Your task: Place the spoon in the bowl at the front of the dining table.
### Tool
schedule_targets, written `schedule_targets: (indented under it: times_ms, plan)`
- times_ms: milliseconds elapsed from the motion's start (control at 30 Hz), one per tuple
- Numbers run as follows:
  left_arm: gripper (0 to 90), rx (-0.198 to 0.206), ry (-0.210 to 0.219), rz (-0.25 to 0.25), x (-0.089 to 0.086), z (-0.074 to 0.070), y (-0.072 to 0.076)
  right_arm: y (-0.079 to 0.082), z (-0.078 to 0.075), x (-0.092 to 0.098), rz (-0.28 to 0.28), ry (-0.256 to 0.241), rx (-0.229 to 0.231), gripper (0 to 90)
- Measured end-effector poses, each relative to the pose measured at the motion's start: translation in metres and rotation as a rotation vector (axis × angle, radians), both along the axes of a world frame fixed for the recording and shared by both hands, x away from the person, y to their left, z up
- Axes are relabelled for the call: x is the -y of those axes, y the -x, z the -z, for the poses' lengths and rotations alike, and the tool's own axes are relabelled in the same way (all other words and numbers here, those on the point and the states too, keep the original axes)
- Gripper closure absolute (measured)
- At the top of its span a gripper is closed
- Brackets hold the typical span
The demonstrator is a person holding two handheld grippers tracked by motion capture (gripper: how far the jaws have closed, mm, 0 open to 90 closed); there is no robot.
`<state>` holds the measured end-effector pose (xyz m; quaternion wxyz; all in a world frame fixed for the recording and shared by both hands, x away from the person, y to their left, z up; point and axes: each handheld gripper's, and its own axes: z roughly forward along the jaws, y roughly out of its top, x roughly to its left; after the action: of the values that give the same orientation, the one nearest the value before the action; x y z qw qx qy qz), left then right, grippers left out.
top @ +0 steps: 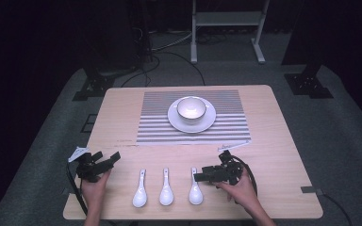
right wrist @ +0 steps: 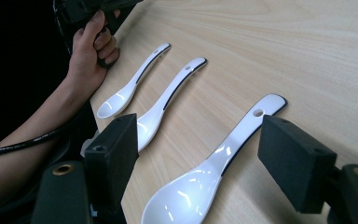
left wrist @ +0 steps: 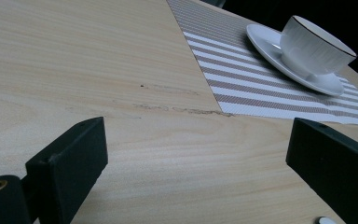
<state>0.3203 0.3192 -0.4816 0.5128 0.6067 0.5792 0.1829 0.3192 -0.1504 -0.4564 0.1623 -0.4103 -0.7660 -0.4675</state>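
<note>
My right gripper (right wrist: 196, 154) hangs with jaws spread astride the nearest white ceramic spoon (right wrist: 214, 163), rightmost of three on the table's (top: 273, 141) near edge. It looks glossy, slippery and chippable, so I'd pinch its flat handle. My left gripper (left wrist: 196, 158) is spread over bare wood.

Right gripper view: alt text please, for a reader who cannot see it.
The right gripper, jaws open, straddles the nearest of three white spoons lying side by side on a wooden table. Beyond the other spoons, the person's left hand grips the left gripper.
</note>
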Motion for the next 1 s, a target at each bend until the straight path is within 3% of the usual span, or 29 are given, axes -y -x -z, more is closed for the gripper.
schedule_targets:
  times_ms: [1000]
  plan:
    - [3.9, 0.002, 0.005, 0.001, 0.000, 0.000, 0.000, -0.021, 0.012, -0.019, 0.047, 0.114, -0.018, 43.9]
